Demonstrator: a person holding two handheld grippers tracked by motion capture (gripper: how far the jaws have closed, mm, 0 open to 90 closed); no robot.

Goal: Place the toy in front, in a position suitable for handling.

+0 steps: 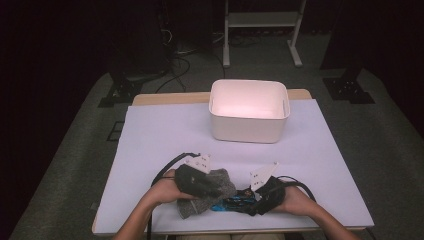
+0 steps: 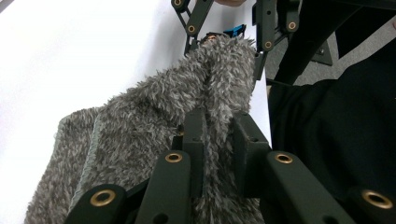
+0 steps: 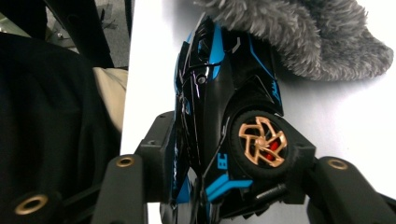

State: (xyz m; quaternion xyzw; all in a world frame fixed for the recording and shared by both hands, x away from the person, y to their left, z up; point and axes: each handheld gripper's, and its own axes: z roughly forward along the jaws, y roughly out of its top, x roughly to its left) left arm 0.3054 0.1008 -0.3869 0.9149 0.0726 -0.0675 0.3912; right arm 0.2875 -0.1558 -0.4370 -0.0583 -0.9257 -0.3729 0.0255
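Gripping a fuzzy grey sock [image 2: 154,121], the left tool [image 2: 217,140] has its jaws nearly closed on a fold of the fabric near the open cuff. The right tool [image 3: 229,154] is clamped across a black and blue toy car [image 3: 219,93], one jaw on the body and the other against a wheel with a gold rim. Both things lie low on the white counter [image 1: 150,135], close to the person's edge. The car's long axis points straight from the right tool toward the sock, its nose touching or just under the fuzzy edge; whether it is already inside the cuff cannot be told. So the coming move likely turns on that line: car pushed leftward, sock mouth held open to meet it. A white bin [image 1: 248,112] stands well apart at the far side, and nothing lies between the two tools.
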